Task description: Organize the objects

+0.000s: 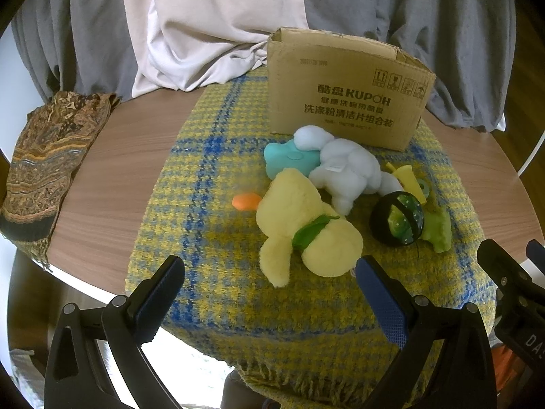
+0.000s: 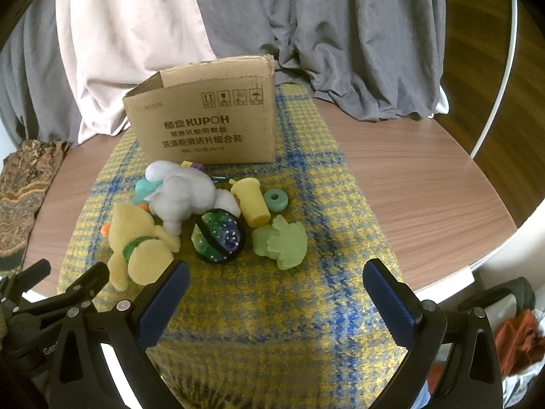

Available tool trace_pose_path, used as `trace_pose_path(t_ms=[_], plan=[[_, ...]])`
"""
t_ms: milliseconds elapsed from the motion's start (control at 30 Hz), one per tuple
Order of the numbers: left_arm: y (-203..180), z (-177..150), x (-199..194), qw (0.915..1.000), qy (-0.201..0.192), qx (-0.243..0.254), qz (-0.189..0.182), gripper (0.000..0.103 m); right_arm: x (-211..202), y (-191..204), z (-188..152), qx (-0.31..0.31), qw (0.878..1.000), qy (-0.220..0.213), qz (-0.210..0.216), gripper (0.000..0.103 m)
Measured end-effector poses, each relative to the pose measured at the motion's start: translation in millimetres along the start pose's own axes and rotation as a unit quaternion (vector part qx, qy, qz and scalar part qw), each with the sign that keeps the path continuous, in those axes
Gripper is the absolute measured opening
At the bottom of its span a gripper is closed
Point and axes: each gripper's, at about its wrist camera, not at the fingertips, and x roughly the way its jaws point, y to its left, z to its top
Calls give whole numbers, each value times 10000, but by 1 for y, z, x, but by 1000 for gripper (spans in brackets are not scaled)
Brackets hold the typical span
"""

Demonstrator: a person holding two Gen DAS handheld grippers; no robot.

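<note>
Round wooden table under a yellow-and-blue plaid cloth; cardboard box stands at the far side of the cloth, top open, printed face toward me. That box is, I judge, where the toys go. Toys lie heaped between the box and my two grippers, none in it that I can see. Largest is the yellow plush, lying on its side, long axis running from its head near the orange bit down toward my left gripper; its lower end sits just beside that gripper's right finger. Behind it the white plush sprawls across a teal toy. Right of these, the dark dotted ball, then the green foam toy, the yellow cup lying tilted, and a small teal ring touching or just beside the cup. My left gripper has its fingers spread wide, nothing between them; my right gripper the same, wide and empty. The relation that counts: yellow plush lies ahead and slightly right of left gripper's centre, nearest thing to either hand; ball and green foam toy lie straight ahead of the right gripper, well short of the box. Left takes the plush, I reckon, closing across its narrow waist
</note>
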Motion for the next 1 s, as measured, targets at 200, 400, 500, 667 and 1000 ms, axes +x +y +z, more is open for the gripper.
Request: trace_pose_path(t_ms=[200,400,500,667,1000], plan=[[-2,0,3,10000,-22,6,11,102,3,1,-1,-6,10000,24,-14,102],[-5,-1,9,10000,8,78,-56,102,6,0,-2,-1,10000,50,-29,102],[-9,-3,14,9998,43,142,-103,102,9,-3,-3,20,10000,72,-53,102],[-16,-5,23,9996,101,209,-140,102,16,-8,-5,85,9998,139,-78,102],[-28,-5,45,9991,220,222,-272,102,33,-16,-9,138,9994,263,-154,102]])
